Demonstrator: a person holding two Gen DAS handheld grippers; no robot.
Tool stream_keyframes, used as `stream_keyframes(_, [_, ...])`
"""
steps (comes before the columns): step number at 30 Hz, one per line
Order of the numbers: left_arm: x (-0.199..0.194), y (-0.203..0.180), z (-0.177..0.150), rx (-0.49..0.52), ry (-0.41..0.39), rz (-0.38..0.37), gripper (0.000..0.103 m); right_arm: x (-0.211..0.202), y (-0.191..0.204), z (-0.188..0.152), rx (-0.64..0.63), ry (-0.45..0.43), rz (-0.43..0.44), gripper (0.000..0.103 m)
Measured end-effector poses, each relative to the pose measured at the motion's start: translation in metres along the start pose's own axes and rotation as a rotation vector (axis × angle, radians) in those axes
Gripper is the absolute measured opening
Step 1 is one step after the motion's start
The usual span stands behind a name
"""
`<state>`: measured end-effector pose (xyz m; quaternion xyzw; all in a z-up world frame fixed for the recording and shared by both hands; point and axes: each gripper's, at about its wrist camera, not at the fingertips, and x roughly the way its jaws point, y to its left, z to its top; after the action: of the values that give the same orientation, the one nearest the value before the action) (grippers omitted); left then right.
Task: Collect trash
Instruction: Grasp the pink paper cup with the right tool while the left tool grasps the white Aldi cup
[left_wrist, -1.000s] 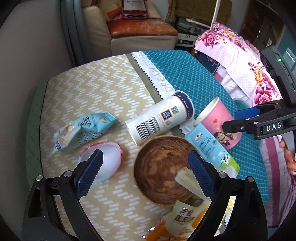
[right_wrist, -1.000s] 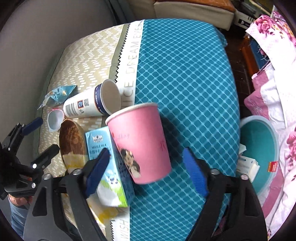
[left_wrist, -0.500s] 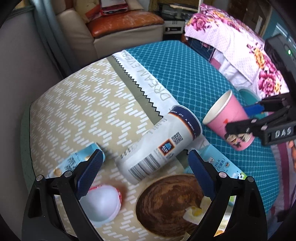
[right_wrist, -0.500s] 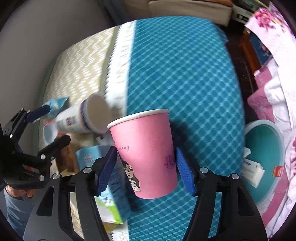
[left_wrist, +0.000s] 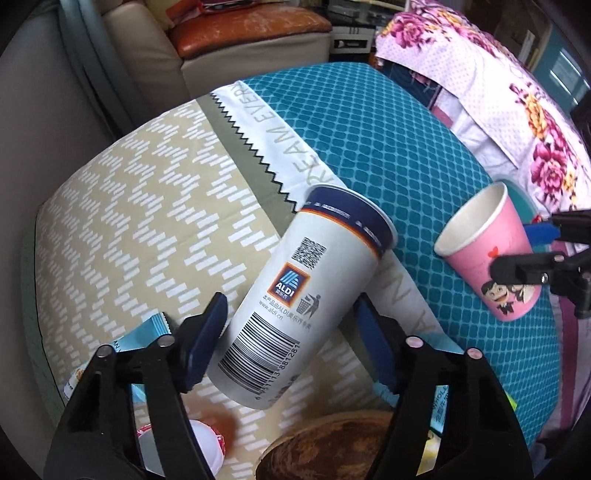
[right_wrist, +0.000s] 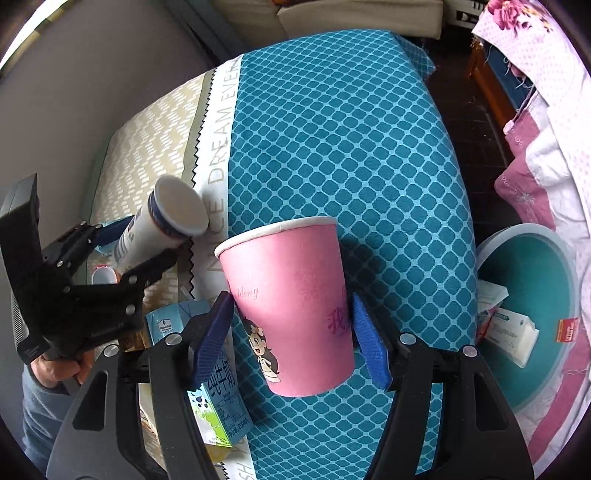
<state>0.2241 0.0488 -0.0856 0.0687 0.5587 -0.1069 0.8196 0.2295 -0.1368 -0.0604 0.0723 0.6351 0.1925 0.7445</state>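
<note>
White tall paper cup with a navy rim (left_wrist: 306, 295) on its side on the cloth-covered bench (left_wrist: 147, 221), between the closing jaws of the left gripper (left_wrist: 288, 314), pads touching both walls near the base. Squeeze gently: thin paper probably buckles. Lift straight, clear of the brown wooden bowl (left_wrist: 332, 450) just below.

Pink paper cup with a cartoon print (right_wrist: 288, 266) clamped in the jaws of the right gripper (right_wrist: 291, 306), tilted above the teal cloth. Blue-and-white milk carton (right_wrist: 218, 387) close at left, so swing right. Open cloth there, then the bench edge; past it, lower, a teal round basin with a grey rim (right_wrist: 517, 230), already holding white packets.
</note>
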Motion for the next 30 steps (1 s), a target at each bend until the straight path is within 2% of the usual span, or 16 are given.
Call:
stream_keyframes(7, [-0.002, 0.010, 0.000, -0.098, -0.027, -0.001, 0.056, 0.010, 0.001, 0.002, 0.000, 0.009, 0.026, 0.062])
stream_keyframes(17, [-0.037, 0.016, -0.014, -0.183, -0.088, -0.037, 0.052, -0.012, -0.004, -0.008, 0.017, -0.055, 0.028, 0.061])
stream_keyframes(24, [-0.077, -0.005, -0.025, -0.162, -0.141, -0.033, 0.052, -0.040, -0.011, -0.023, 0.045, -0.107, 0.045, 0.061])
stream_keyframes(30, [-0.105, -0.032, -0.030, -0.135, -0.179, -0.019, 0.048, -0.070, -0.027, -0.043, 0.076, -0.164, 0.056, 0.061])
